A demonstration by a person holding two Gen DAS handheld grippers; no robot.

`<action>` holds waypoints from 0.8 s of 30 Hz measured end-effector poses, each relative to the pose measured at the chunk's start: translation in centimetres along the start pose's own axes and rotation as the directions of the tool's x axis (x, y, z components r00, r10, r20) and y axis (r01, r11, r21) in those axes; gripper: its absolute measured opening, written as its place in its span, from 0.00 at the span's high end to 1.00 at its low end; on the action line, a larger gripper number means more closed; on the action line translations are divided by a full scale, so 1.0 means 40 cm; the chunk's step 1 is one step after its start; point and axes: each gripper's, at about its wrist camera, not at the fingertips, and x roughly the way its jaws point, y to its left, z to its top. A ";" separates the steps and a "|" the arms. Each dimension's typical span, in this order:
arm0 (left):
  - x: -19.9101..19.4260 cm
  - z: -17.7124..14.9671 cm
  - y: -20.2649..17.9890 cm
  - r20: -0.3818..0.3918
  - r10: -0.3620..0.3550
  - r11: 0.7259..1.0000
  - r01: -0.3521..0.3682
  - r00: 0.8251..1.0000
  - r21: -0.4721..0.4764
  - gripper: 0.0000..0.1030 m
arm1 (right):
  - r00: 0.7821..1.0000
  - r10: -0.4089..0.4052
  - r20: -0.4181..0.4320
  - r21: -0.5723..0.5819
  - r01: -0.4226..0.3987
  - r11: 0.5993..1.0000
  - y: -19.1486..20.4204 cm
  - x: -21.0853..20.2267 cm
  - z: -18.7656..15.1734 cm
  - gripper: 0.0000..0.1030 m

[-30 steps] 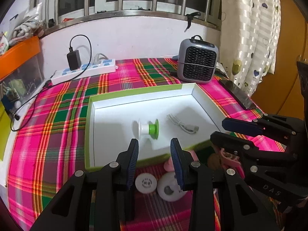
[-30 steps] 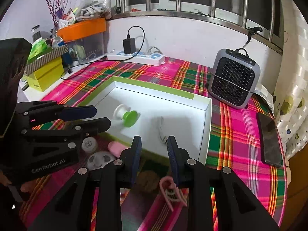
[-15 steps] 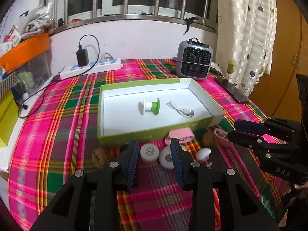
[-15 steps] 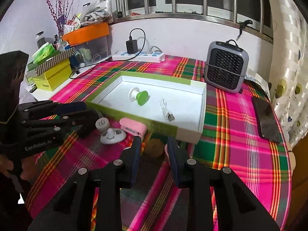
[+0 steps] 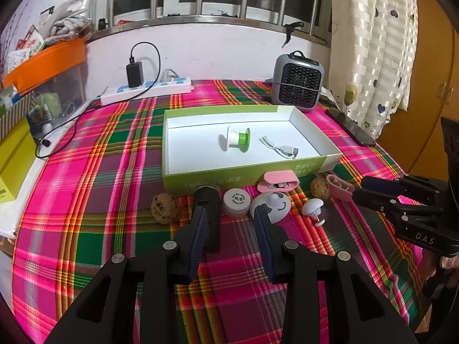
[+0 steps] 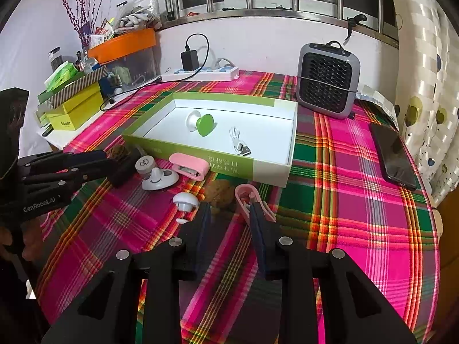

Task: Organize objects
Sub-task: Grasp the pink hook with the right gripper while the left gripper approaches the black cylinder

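Observation:
A green box with a white inside [image 5: 311,132] [image 6: 275,172] holds a green-and-white spool [image 5: 236,140] [image 6: 200,121] and a white USB cable [image 5: 279,149] [image 6: 238,142]. Before it lie a walnut [image 5: 165,207], a black cylinder [image 5: 206,200], a round grey tin [image 5: 236,200] [image 6: 145,164], a white smiley disc [image 5: 272,203] [image 6: 160,179], a pink case [image 5: 278,182] [image 6: 189,166], a white mushroom knob [image 5: 312,207] [image 6: 185,200], a second walnut [image 5: 318,187] [image 6: 221,192] and a pink clip [image 5: 340,189] [image 6: 248,197]. My left gripper [image 5: 231,223] and right gripper [image 6: 229,215] are open and empty above the cloth.
A grey fan heater [image 5: 298,83] [image 6: 327,81] and a white power strip [image 5: 146,90] stand at the back. A black phone [image 6: 393,156] lies at the right edge. Yellow boxes [image 6: 74,110] and an orange tray [image 6: 123,44] are at the left.
Both grippers have pulled back from the box toward the near table edge, so the row of small objects in front of it now shows. Both stay open and empty.

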 end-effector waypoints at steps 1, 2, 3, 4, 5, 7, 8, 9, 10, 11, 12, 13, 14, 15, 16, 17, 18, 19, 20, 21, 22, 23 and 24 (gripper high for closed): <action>0.001 0.000 0.001 -0.001 0.001 1.000 -0.001 1.000 -0.001 0.68 | 1.000 0.000 -0.001 0.001 0.000 1.000 0.000 0.001 -0.001 0.62; 0.001 0.000 0.003 -0.001 0.003 1.000 -0.003 1.000 -0.003 0.68 | 1.000 0.000 0.000 0.001 0.000 1.000 -0.001 0.002 -0.002 0.58; 0.002 -0.001 0.004 -0.003 0.003 1.000 -0.003 1.000 -0.004 0.68 | 1.000 0.000 -0.001 0.001 0.000 1.000 -0.001 0.003 -0.002 0.58; 0.004 -0.001 0.006 -0.006 0.004 1.000 -0.004 1.000 -0.005 0.68 | 1.000 0.001 -0.002 0.001 -0.001 1.000 -0.002 0.004 -0.002 0.58; 0.008 -0.002 0.008 -0.010 0.007 1.000 -0.007 1.000 -0.006 0.68 | 1.000 0.001 -0.003 0.000 -0.001 1.000 -0.003 0.006 -0.002 0.58; 0.012 -0.004 0.012 -0.015 0.011 1.000 -0.011 1.000 -0.009 0.68 | 1.000 0.000 -0.006 0.001 0.000 1.000 -0.005 0.009 0.000 0.58; 0.015 -0.004 0.015 -0.018 0.013 1.000 -0.013 1.000 -0.010 0.68 | 1.000 0.001 -0.007 0.001 -0.001 1.000 -0.006 0.011 0.000 0.58; 0.017 -0.005 0.017 -0.020 0.014 1.000 -0.014 1.000 -0.011 0.68 | 1.000 0.001 -0.009 0.001 -0.001 1.000 -0.008 0.013 0.001 0.58; 0.019 -0.005 0.019 -0.022 0.016 1.000 -0.016 1.000 -0.012 0.68 | 1.000 0.000 -0.010 0.002 0.000 1.000 -0.010 0.014 0.001 0.58; 0.022 -0.006 0.022 -0.025 0.018 1.000 -0.019 1.000 -0.012 0.68 | 1.000 0.000 -0.012 0.003 0.000 1.000 -0.012 0.017 0.002 0.58; 0.024 -0.006 0.024 -0.027 0.020 1.000 -0.020 0.999 -0.012 0.68 | 1.000 -0.001 -0.013 0.004 0.001 1.000 -0.014 0.018 0.002 0.58; 0.026 -0.007 0.026 -0.030 0.022 1.000 -0.022 0.999 -0.013 0.68 | 1.000 -0.002 -0.015 0.005 0.002 1.000 -0.016 0.020 0.002 0.58; 0.029 -0.007 0.029 -0.033 0.023 1.000 -0.024 0.999 -0.014 0.68 | 1.000 -0.003 -0.017 0.006 0.003 1.000 -0.019 0.023 0.003 0.58; 0.031 -0.008 0.031 -0.035 0.024 1.000 -0.024 0.999 -0.015 0.68 | 1.000 -0.004 -0.018 0.007 0.004 1.000 -0.021 0.024 0.002 0.58; 0.033 -0.008 0.032 -0.038 0.024 1.000 -0.025 0.999 -0.015 0.68 | 1.000 -0.005 -0.020 0.008 0.005 1.000 -0.023 0.026 0.002 0.58; 0.036 -0.008 0.035 -0.041 0.025 1.000 -0.025 0.999 -0.016 0.68 | 1.000 -0.007 -0.023 0.009 0.007 1.000 -0.026 0.029 0.003 0.58; 0.037 -0.009 0.036 -0.042 0.025 1.000 -0.025 0.999 -0.017 0.68 | 1.000 -0.008 -0.026 0.010 0.008 1.000 -0.027 0.032 0.003 0.58; 0.040 -0.009 0.038 -0.045 0.024 1.000 -0.025 0.999 -0.018 0.68 | 1.000 -0.009 -0.029 0.011 0.009 1.000 -0.028 0.035 0.003 0.58; 0.044 -0.009 0.040 -0.048 0.024 1.000 -0.025 0.999 -0.019 0.68 | 0.999 -0.010 -0.034 0.014 0.010 1.000 -0.032 0.041 0.002 0.58; 0.047 -0.009 0.040 -0.051 0.023 1.000 -0.024 0.998 -0.019 0.68 | 0.999 -0.011 -0.038 0.016 0.011 1.000 -0.034 0.044 0.003 0.58; 0.050 -0.009 0.041 -0.054 0.022 1.000 -0.023 0.998 -0.020 0.68 | 0.999 -0.011 -0.043 0.018 0.012 1.000 -0.036 0.047 0.002 0.58; 0.054 -0.009 0.042 -0.058 0.022 1.000 -0.023 0.998 -0.020 0.68 | 0.999 -0.011 -0.049 0.021 0.012 1.000 -0.039 0.053 0.001 0.58; 0.058 -0.009 0.043 -0.061 0.022 1.000 -0.024 0.998 -0.020 0.68 | 0.999 -0.010 -0.053 0.022 0.011 1.000 -0.040 0.056 0.001 0.57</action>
